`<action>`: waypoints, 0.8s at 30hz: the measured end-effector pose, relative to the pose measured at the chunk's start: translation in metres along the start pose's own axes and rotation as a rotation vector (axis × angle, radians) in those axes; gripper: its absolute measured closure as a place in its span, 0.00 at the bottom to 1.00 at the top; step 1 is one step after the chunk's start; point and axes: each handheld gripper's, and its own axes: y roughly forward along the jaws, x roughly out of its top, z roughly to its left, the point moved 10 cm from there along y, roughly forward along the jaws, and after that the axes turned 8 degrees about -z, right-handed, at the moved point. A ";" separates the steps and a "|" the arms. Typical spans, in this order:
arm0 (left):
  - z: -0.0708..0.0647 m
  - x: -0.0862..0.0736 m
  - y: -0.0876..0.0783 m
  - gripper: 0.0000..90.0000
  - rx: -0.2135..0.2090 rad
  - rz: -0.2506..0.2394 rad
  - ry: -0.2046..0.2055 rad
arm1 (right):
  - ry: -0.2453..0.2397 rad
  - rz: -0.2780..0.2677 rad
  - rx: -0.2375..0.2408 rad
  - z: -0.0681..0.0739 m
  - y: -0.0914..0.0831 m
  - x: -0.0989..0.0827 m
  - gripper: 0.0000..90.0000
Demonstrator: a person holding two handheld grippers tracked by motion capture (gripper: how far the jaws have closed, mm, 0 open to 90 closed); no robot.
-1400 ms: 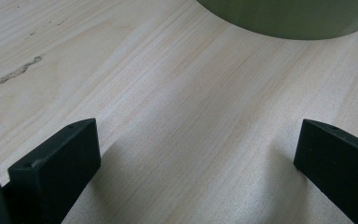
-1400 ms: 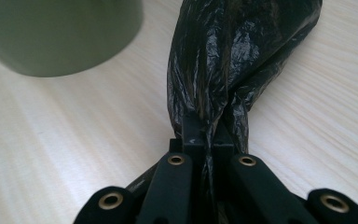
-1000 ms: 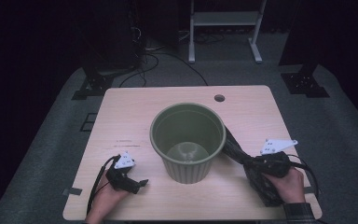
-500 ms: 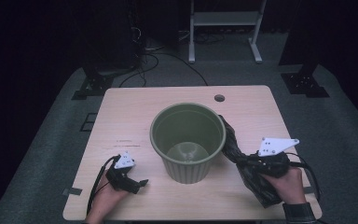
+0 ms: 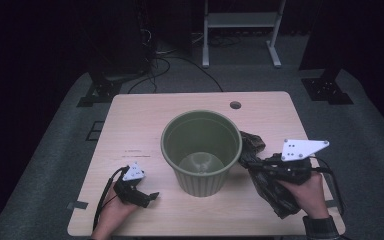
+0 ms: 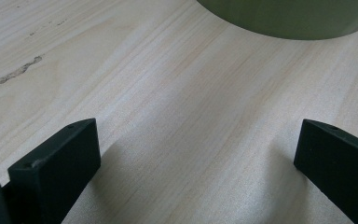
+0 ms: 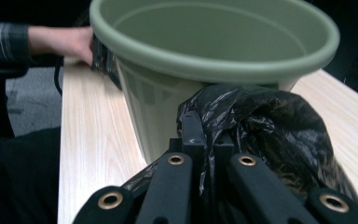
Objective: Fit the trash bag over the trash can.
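Right claw [image 5: 252, 159] pinching black plastic bag [image 5: 272, 192], beside green pot [image 5: 201, 150]

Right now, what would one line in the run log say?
right gripper: shut on black plastic bag, beside green bin | left gripper: open, nothing held, on table

A big round green plastic pot [image 5: 201, 150] stands in the middle of the pale wooden surface [image 5: 145, 112]. It is open on top. On its right, the right hand-held gripper [image 5: 247, 159] pinches a crumpled black plastic bag [image 5: 275, 192]. The bag touches the pot's side and hangs down to the surface by the person's right hand [image 5: 305, 192]. The left hand-held gripper [image 5: 147, 197] rests low on the surface, near the pot but apart from it. A small dark round hole [image 5: 235, 105] sits near the far edge.
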 end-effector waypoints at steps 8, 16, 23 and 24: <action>0.000 0.000 0.000 0.00 0.000 0.000 0.000 | -0.007 -0.051 0.035 0.001 0.001 0.015 0.99; 0.000 0.000 0.000 0.00 0.000 0.001 0.001 | -0.016 -0.103 0.086 0.003 0.000 0.040 0.99; 0.000 0.000 0.000 0.00 0.000 0.000 0.000 | -0.036 -0.123 0.129 0.004 0.005 0.063 0.99; 0.000 0.000 0.000 0.00 0.000 0.001 0.001 | -0.038 -0.126 0.134 0.003 0.006 0.067 0.99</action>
